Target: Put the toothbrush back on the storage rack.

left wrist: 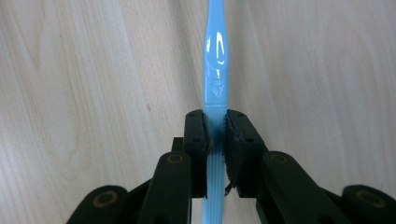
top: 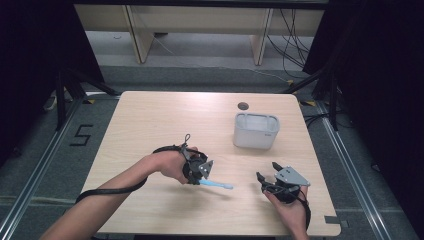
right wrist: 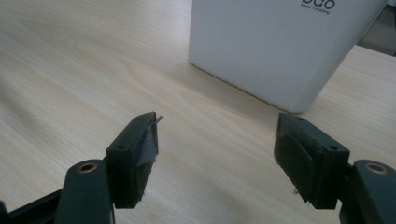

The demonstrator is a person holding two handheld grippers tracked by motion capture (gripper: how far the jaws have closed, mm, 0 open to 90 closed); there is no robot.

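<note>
A light blue toothbrush (top: 218, 184) lies low over the table near its front middle, its handle (left wrist: 215, 70) running straight away from the jaws in the left gripper view. My left gripper (top: 198, 172) is shut on its ribbed end, gripper (left wrist: 216, 133) pads pressed on both sides. My right gripper (top: 268, 170) rests at the front right, open, with nothing between its fingers (right wrist: 138, 149). A white rectangular bin (top: 256, 130) stands upright at the back right; its wall (right wrist: 275, 42) rises just beyond the right gripper.
A round cable hole (top: 243, 105) sits in the wooden table (top: 150, 125) near its far edge, behind the bin. Black cables trail from both grippers toward the front edge. Floor rails and desk legs lie beyond the table.
</note>
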